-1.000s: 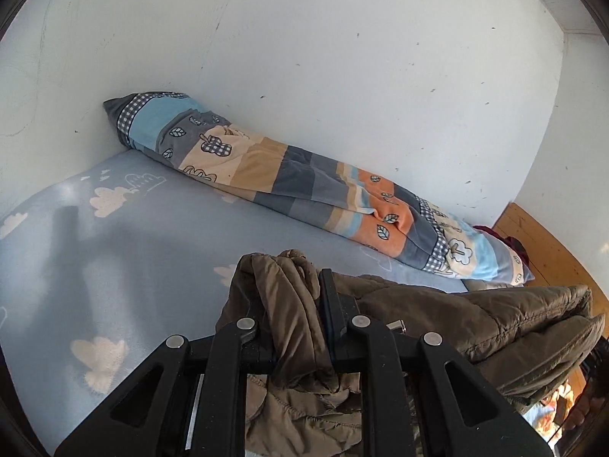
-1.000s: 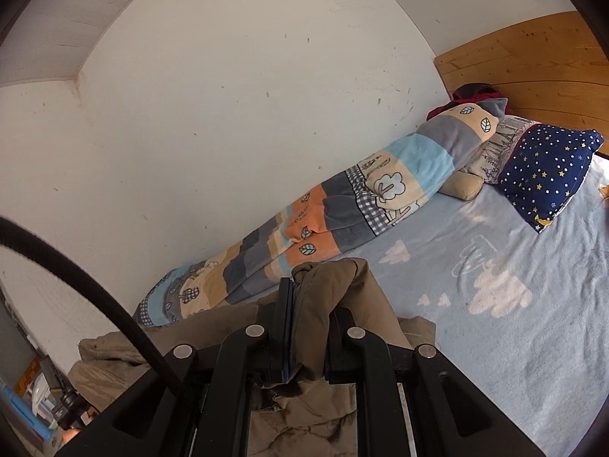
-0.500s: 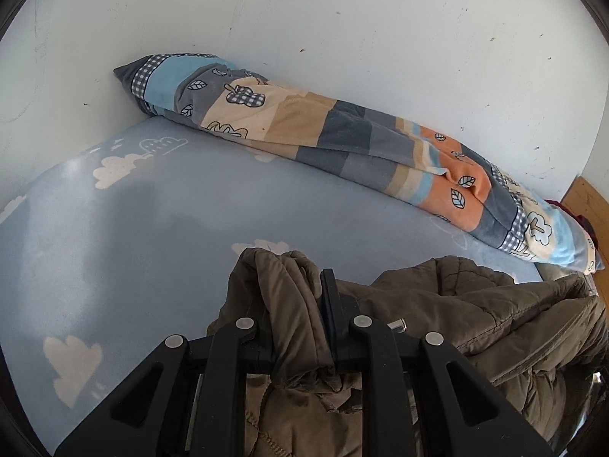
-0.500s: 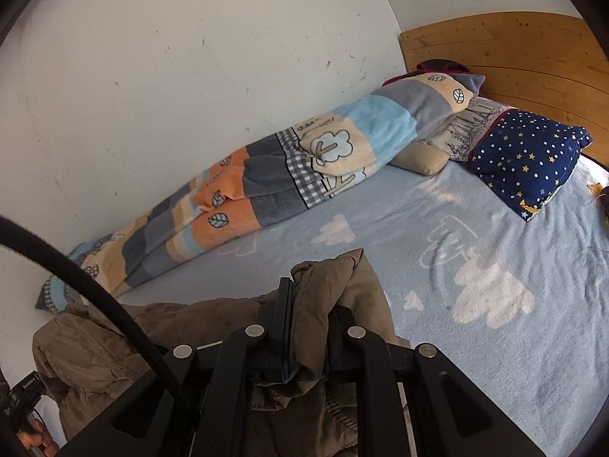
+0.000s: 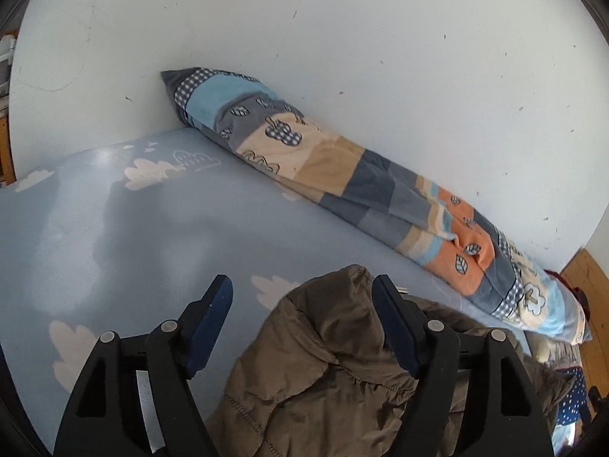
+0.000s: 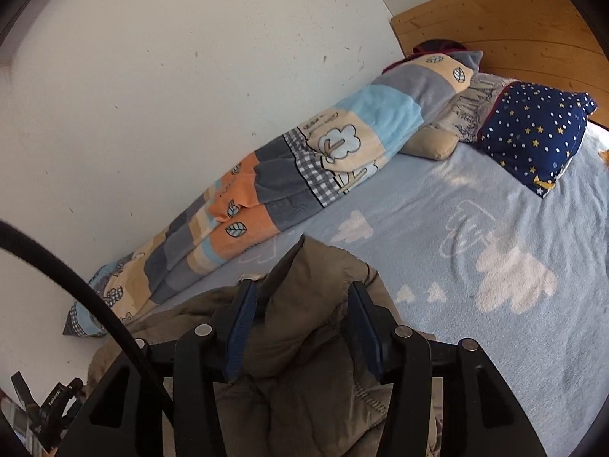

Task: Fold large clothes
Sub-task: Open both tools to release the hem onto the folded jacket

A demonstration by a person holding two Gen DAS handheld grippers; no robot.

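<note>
An olive-brown padded jacket lies bunched on the light blue cloud-print bed sheet. In the left wrist view my left gripper has its jaws opening wide. A fold of the jacket stands between them and leans on the right finger; the left finger is clear of the cloth. In the right wrist view the jaws of my right gripper are opening too. A hump of the jacket rises loosely between the blue pads.
A rolled patchwork blanket lies along the white wall. A navy star pillow and a beige pillow rest by the wooden headboard. A black cable crosses the left side of the right wrist view.
Both grippers were shut on folds of the jacket and now stand open, the cloth released. Both have come down and forward toward the bed, where the jacket now rests.
</note>
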